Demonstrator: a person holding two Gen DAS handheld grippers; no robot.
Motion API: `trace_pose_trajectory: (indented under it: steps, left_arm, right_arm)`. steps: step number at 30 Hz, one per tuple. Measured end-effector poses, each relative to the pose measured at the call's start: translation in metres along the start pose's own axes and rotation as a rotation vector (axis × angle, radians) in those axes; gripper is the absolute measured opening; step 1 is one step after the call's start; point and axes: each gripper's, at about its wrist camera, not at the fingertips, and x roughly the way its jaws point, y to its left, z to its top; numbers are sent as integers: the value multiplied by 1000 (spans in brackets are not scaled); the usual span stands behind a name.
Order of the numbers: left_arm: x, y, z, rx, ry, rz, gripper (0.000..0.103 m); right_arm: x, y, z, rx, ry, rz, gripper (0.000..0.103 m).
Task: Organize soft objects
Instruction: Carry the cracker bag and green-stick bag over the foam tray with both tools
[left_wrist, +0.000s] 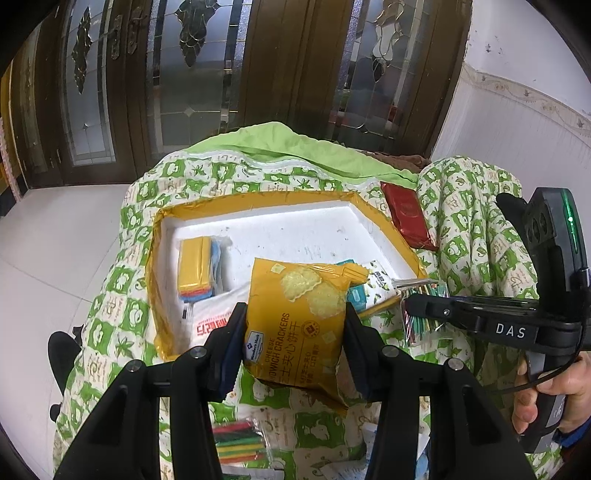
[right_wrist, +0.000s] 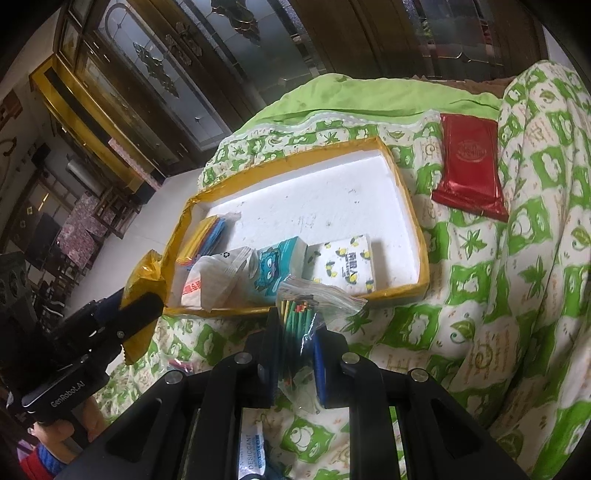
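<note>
My left gripper is shut on a yellow pack of cheese sandwich crackers, held above the near edge of the white foam tray. The same pack shows at the left of the right wrist view, clamped in the left gripper. My right gripper is shut on a clear bag of coloured sticks, just in front of the tray's near wall; that bag and gripper also show at the right of the left wrist view. Inside the tray lie tissue packs and a stack of coloured cloths.
A red foil packet lies on the green-patterned quilt beyond the tray's right corner. A second bag of coloured sticks and a desiccant sachet lie on the quilt close to me. Wooden glass doors stand behind.
</note>
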Motion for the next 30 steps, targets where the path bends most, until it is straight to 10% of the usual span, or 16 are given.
trace_pose_trajectory:
  steps: [30]
  left_arm:
    - [45,22,55,-10,24,35,48]
  right_arm:
    - [16,-37,69,-8,-2,-107,16]
